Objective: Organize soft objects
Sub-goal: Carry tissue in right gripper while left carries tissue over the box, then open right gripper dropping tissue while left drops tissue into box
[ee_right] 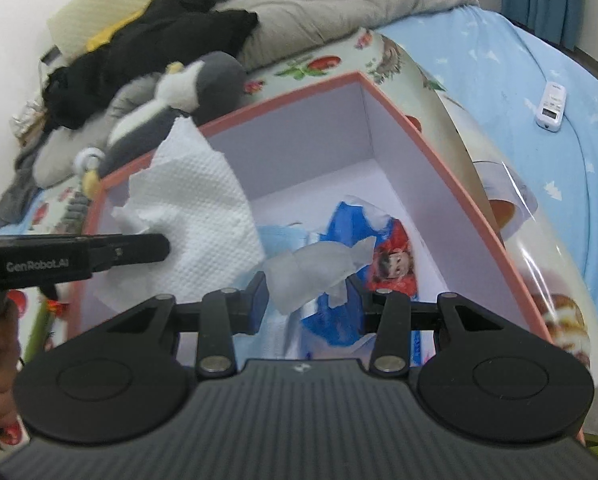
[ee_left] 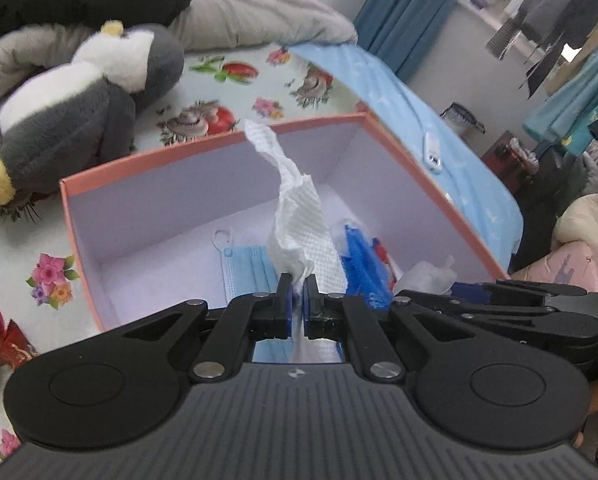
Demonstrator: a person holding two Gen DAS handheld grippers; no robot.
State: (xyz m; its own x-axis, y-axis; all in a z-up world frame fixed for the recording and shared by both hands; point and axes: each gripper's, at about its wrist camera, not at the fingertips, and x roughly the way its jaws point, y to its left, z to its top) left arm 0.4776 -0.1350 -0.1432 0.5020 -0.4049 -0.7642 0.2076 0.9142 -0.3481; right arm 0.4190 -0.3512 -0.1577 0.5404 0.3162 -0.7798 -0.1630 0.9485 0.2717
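Note:
A pink box (ee_left: 159, 156) with a white inside lies open on the bed. My left gripper (ee_left: 297, 280) is shut on a white paper towel (ee_left: 299, 216) that stands up over the box. On the box floor lie a blue face mask (ee_left: 247, 272) and a blue packet (ee_left: 363, 268). In the right wrist view, my right gripper (ee_right: 309, 300) hangs over the box (ee_right: 419, 136), shut on a pale crumpled tissue wad (ee_right: 315, 268). The left gripper (ee_right: 165, 246) and its towel (ee_right: 195, 208) show at the left. The right gripper (ee_left: 429, 291) reaches in beside the left.
A grey and white penguin plush (ee_left: 79, 120) lies behind the box, with a black garment (ee_right: 159, 40) and a grey duvet (ee_right: 319, 4) further back. A white remote (ee_right: 551, 106) rests on the blue sheet to the right, near the bed's edge.

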